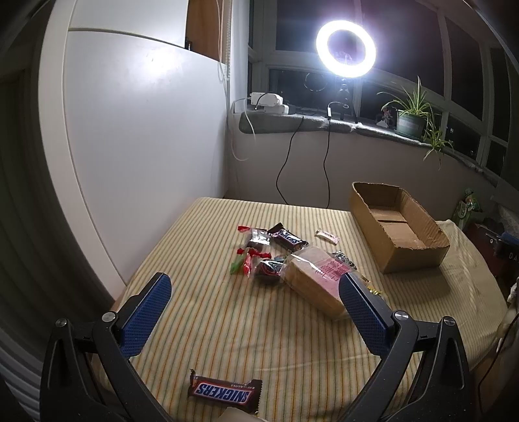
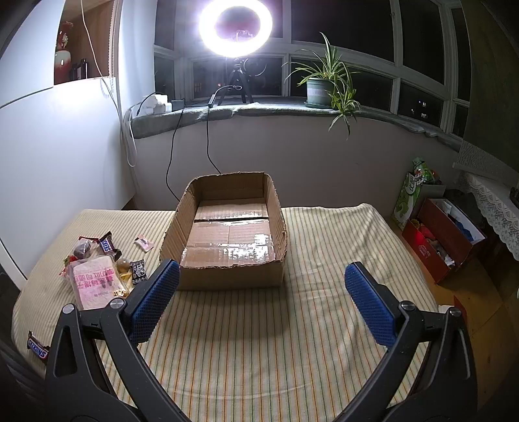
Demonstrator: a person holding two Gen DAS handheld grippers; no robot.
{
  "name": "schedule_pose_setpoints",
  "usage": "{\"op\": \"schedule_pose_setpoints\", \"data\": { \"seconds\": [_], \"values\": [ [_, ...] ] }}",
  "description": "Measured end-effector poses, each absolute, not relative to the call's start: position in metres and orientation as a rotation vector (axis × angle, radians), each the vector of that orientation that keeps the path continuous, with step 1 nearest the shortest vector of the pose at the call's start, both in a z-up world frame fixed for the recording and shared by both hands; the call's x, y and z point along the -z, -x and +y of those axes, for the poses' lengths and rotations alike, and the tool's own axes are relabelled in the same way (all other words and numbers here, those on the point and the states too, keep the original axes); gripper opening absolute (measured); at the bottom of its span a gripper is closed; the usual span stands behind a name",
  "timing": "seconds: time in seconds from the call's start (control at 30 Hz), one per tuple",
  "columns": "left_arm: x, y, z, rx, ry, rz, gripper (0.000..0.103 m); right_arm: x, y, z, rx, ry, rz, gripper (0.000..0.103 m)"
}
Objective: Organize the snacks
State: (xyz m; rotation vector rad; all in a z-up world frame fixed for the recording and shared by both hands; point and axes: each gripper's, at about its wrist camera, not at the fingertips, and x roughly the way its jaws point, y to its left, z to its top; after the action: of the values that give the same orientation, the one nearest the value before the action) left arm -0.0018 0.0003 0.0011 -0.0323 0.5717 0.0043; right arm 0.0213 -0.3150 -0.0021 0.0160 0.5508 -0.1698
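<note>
An open cardboard box (image 2: 227, 233) stands on a table with a striped cloth (image 2: 292, 341); nothing lies inside it. In the left wrist view the box (image 1: 399, 233) is at the far right. A heap of snacks lies mid-table: a clear bread pack with pink print (image 1: 314, 279), a Snickers bar (image 1: 287, 238), red-wrapped sweets (image 1: 249, 259) and a small pink sachet (image 1: 327, 236). Another Snickers bar (image 1: 223, 391) lies near the front edge. My left gripper (image 1: 256, 289) hovers open over the cloth, short of the heap. My right gripper (image 2: 261, 276) hangs open just before the box's near wall.
A ring light (image 2: 235, 27) on a tripod glares from the windowsill beside a potted plant (image 2: 324, 84); cables hang down behind the table. A white cabinet (image 1: 136, 146) borders the left side. Red boxes and bags (image 2: 444, 240) sit on the floor at right.
</note>
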Motion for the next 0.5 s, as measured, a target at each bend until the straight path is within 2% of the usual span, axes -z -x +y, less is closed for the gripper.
{"op": "schedule_pose_setpoints", "data": {
  "seconds": [0.5],
  "values": [
    [-0.0019,0.0011,0.0007,-0.003,0.032,0.572,0.102,0.0045,-0.0203,-0.3212,0.168,-0.017,0.550,0.103]
  ]
}}
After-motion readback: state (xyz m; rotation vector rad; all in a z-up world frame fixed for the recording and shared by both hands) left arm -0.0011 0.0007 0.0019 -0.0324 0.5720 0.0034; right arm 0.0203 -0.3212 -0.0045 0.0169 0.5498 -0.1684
